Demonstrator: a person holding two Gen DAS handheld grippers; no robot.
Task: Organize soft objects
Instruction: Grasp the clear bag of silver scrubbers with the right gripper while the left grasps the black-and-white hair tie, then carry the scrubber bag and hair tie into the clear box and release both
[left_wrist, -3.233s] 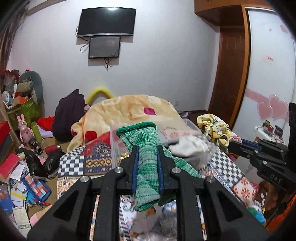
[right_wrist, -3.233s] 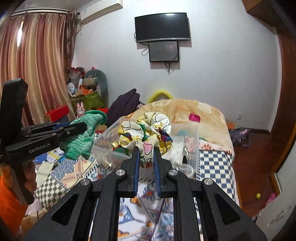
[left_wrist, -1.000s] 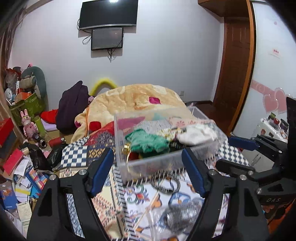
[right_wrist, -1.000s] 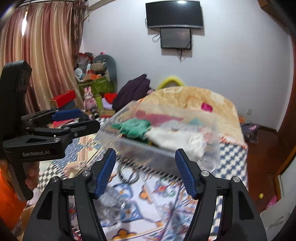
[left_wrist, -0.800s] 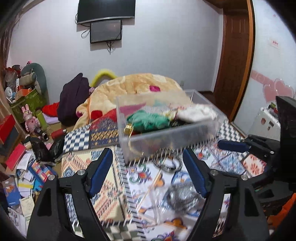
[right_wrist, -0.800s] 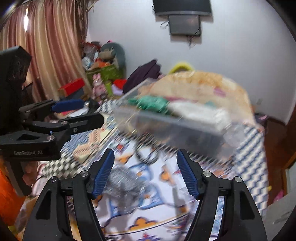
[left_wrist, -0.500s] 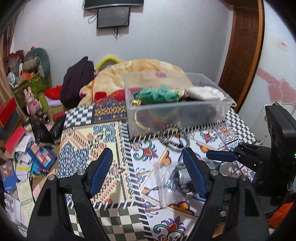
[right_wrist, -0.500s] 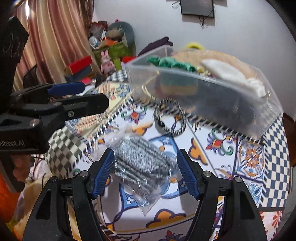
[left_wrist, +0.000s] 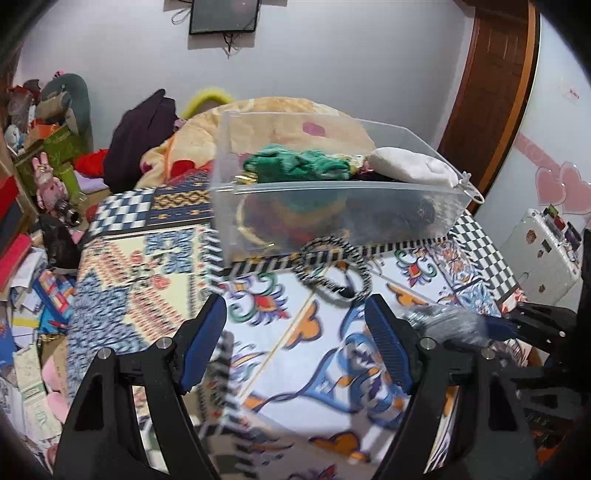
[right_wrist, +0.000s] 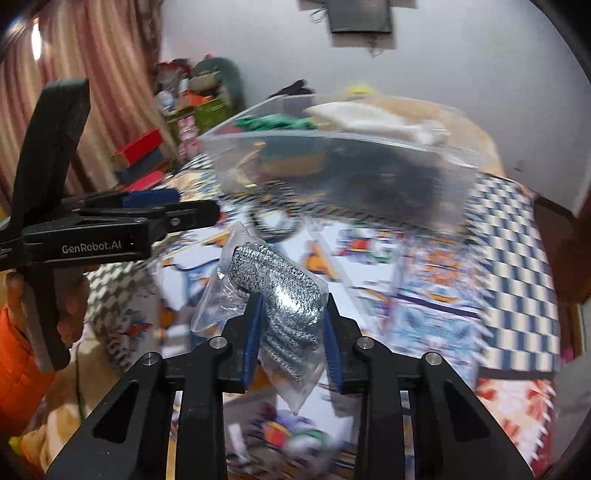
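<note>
A clear plastic box (left_wrist: 332, 199) stands on the patterned cloth and holds a green knit sock (left_wrist: 295, 166), a white soft item (left_wrist: 413, 170) and other soft things; it also shows in the right wrist view (right_wrist: 332, 162). A black-and-white striped hair band (left_wrist: 332, 269) lies in front of the box. My right gripper (right_wrist: 291, 321) is shut on a grey speckled knit item in a clear bag (right_wrist: 280, 291), which shows blurred at the right of the left wrist view (left_wrist: 447, 325). My left gripper (left_wrist: 295, 343) is open and empty above the cloth.
The patterned cloth (left_wrist: 147, 266) covers the surface. A beige blanket (left_wrist: 280, 110) lies behind the box. Clutter, toys and papers (left_wrist: 40, 184) crowd the floor at left. A wooden door (left_wrist: 487, 85) stands at the right. A white case (left_wrist: 543, 254) sits at far right.
Both grippers dropped the green sock and floral scrunchie into the box, opened and lowered toward the cloth. My right gripper has now closed on the bagged grey knit item.
</note>
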